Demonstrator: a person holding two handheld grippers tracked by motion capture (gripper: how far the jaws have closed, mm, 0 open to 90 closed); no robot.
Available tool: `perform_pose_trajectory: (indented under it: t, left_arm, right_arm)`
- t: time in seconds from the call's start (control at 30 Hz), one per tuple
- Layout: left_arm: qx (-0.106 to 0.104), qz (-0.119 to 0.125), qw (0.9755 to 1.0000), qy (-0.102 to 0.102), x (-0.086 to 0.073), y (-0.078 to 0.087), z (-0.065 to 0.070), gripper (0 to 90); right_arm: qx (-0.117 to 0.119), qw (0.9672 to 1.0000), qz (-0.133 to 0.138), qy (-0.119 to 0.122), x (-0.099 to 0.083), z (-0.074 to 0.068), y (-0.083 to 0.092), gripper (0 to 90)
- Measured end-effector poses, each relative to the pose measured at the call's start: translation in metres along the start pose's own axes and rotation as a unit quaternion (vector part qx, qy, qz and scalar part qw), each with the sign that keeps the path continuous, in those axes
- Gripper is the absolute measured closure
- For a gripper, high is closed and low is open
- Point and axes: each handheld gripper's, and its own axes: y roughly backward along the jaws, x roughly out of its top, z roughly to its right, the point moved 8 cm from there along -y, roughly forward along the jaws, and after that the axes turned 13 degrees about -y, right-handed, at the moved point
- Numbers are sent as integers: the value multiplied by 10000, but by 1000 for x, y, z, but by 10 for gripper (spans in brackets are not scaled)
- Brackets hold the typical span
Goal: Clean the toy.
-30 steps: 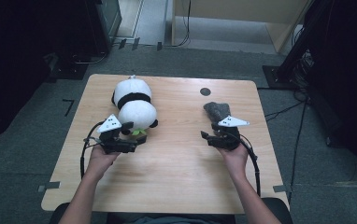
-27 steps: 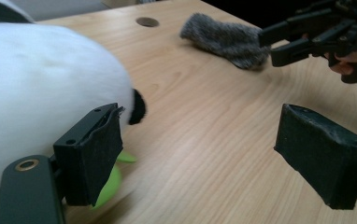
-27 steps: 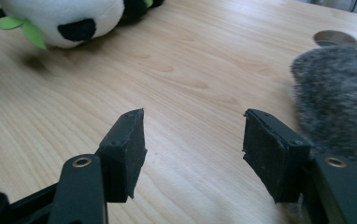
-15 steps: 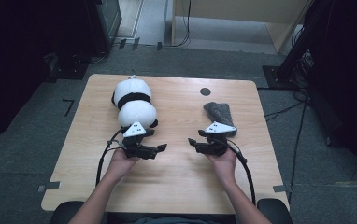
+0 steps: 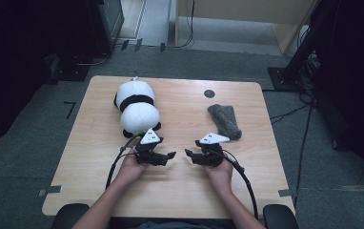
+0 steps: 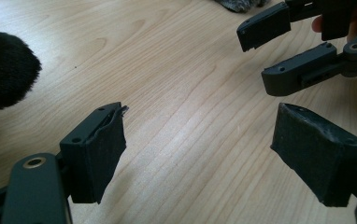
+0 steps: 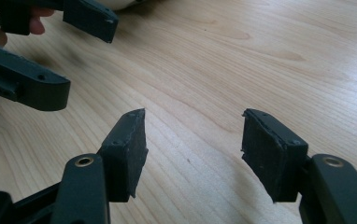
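A black-and-white panda plush (image 5: 137, 107) lies on the wooden table (image 5: 180, 200) at the back left. A grey woolly piece (image 5: 224, 120) lies at the back right. My left gripper (image 5: 170, 155) sits low over the middle front, just in front of the panda, pointing right. My right gripper (image 5: 188, 152) faces it, pointing left, with a small gap between the two tips. In the left gripper view my left gripper (image 6: 200, 135) is open over bare wood, and a black part of the panda (image 6: 6, 70) is at the left. My right gripper (image 7: 195, 140) is also open, with nothing between its pads.
A small dark round spot (image 5: 209, 93) marks the table near its back edge. Cables trail from both grippers toward the front edge. Dark equipment and cables stand on the grey floor around the table.
Both hands have come inward and toward the front of the table. The left gripper has left the panda's side, the right has drawn back from the grey piece, and the tips now face each other.
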Motion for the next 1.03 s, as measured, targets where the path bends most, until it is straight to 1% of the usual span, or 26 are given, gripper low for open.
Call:
perform_pose_trajectory:
  t: [0.13,0.2,0.23,0.27,0.33,0.37,0.43,0.47,0.53,0.57,0.67,0.87,1.03]
  left_arm:
    - [0,-91,9999,-45,-4,-7,1,171]
    - [34,-150,9999,-28,-4,-8,0,180]
    - [60,-120,9999,-4,-4,-8,-1,214]
    - [55,-132,9999,16,-4,-8,-1,224]
    - [76,-179,9998,103,-5,-8,-3,224]
    - [93,-198,9996,164,-6,-8,-4,224]
    - [97,-245,9994,246,-7,-8,-7,224]
    - [109,-279,9991,291,-8,-8,-8,224]
    - [209,-452,9983,317,-11,-9,-10,224]
    - [255,-552,9976,330,-13,-10,-11,221]
    - [223,-539,9977,360,-13,-9,-12,210]
    - [246,-557,9976,322,-13,-10,-11,206]
    - [175,-508,9977,417,-12,-9,-12,199]
  right_arm:
    - [-169,9996,-101,177,-6,4,-6,404]
    - [-241,9994,-164,179,-7,7,-8,405]
    - [-266,9994,-156,182,-7,7,-8,405]
    - [-284,9993,-143,208,-6,8,-8,405]
    - [-338,9990,-200,225,-6,10,-9,404]
    - [-359,9988,-267,188,-7,11,-11,401]
    - [-418,9985,-274,207,-6,12,-11,401]
    - [-432,9985,-271,219,-6,12,-12,400]
    - [-448,9983,-276,246,-5,12,-13,383]
    - [-472,9983,-282,213,-5,13,-14,363]
    - [-489,9981,-298,210,-3,14,-16,312]
    - [-492,9980,-322,236,-3,15,-17,293]
    - [-461,9980,-357,259,-4,14,-17,267]
